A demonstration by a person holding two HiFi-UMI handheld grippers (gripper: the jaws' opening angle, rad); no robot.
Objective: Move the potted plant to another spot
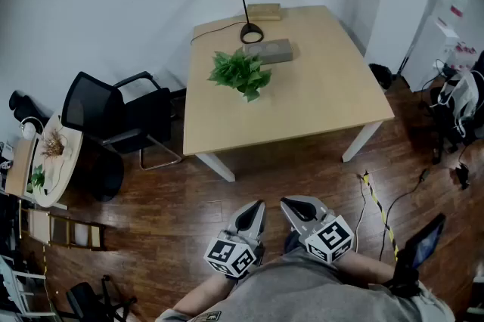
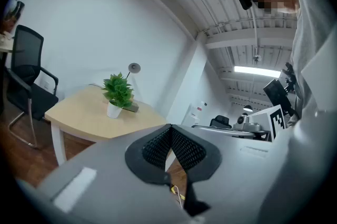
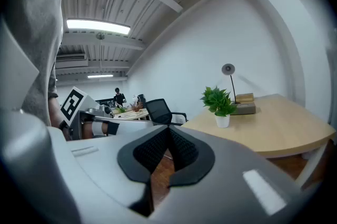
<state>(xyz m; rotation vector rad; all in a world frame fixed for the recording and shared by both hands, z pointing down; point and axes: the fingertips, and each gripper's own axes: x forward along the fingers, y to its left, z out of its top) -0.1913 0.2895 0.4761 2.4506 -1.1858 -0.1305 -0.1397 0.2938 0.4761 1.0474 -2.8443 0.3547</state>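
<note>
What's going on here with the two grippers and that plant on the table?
A person stands back from the wooden table, holding two grippers. The left gripper and right gripper both have their jaws together, holding nothing. The potted plant sits untouched on the table beside a desk lamp and a grey box. The move has not begun.

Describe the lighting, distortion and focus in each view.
Head view: fisheye bows the pale wooden table, corners darken. Left gripper view: black vignette, bright ceiling strip light, left tongs soft. Right gripper view: same vignette, right tongs blurred, green potted plant sharp.
</note>
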